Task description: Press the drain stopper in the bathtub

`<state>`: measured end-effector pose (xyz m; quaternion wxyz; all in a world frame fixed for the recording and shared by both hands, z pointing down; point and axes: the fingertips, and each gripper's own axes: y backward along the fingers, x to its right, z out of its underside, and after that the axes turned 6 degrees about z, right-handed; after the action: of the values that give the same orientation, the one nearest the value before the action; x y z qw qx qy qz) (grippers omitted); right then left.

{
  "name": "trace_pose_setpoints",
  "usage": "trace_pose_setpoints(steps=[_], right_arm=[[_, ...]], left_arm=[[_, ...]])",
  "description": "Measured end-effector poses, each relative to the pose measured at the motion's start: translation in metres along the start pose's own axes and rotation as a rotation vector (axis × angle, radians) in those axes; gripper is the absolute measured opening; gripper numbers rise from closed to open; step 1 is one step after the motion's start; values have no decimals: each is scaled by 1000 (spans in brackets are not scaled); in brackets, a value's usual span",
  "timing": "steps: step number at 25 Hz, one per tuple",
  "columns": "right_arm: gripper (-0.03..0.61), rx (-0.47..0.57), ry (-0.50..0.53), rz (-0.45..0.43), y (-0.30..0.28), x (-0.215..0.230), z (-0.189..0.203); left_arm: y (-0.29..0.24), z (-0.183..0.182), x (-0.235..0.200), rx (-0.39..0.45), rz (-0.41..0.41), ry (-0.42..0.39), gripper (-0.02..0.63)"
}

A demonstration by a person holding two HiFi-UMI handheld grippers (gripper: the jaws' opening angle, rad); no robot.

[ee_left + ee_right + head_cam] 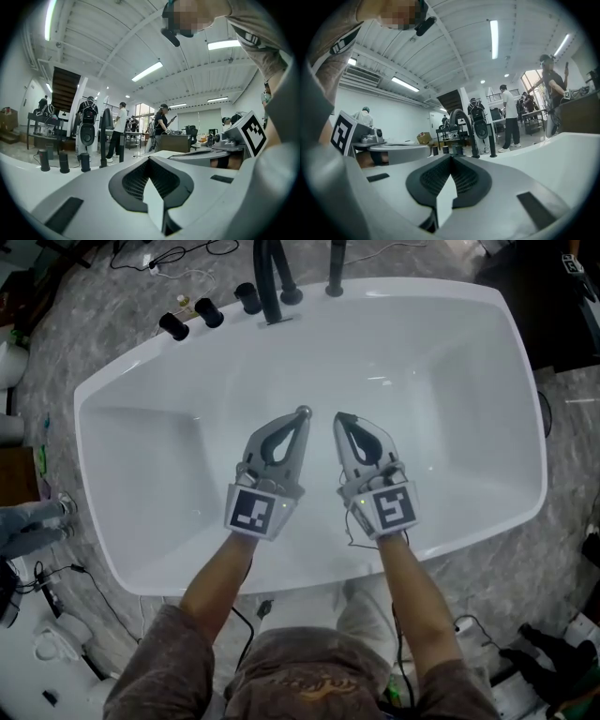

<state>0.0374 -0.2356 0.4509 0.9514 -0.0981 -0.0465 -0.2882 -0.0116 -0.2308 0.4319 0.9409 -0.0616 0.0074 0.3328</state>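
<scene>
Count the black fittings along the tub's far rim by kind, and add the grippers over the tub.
black knobs: 3
black spout: 1
black upright post: 1
grippers, the left gripper and the right gripper: 2
Total: 7

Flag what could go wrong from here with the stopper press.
The left gripper and right gripper, both shut, hang close together over the bathtub and may bump. Only a small round grey shape shows at the left tip; if that is the stopper, it is half hidden, so the press may miss.
</scene>
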Motion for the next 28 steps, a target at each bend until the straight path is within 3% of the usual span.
trace_pose_setpoints(steps=[28], right_arm=[[0, 27, -3, -71, -76, 42, 161]], left_arm=[[-52, 196, -41, -31, -32, -6, 3]])
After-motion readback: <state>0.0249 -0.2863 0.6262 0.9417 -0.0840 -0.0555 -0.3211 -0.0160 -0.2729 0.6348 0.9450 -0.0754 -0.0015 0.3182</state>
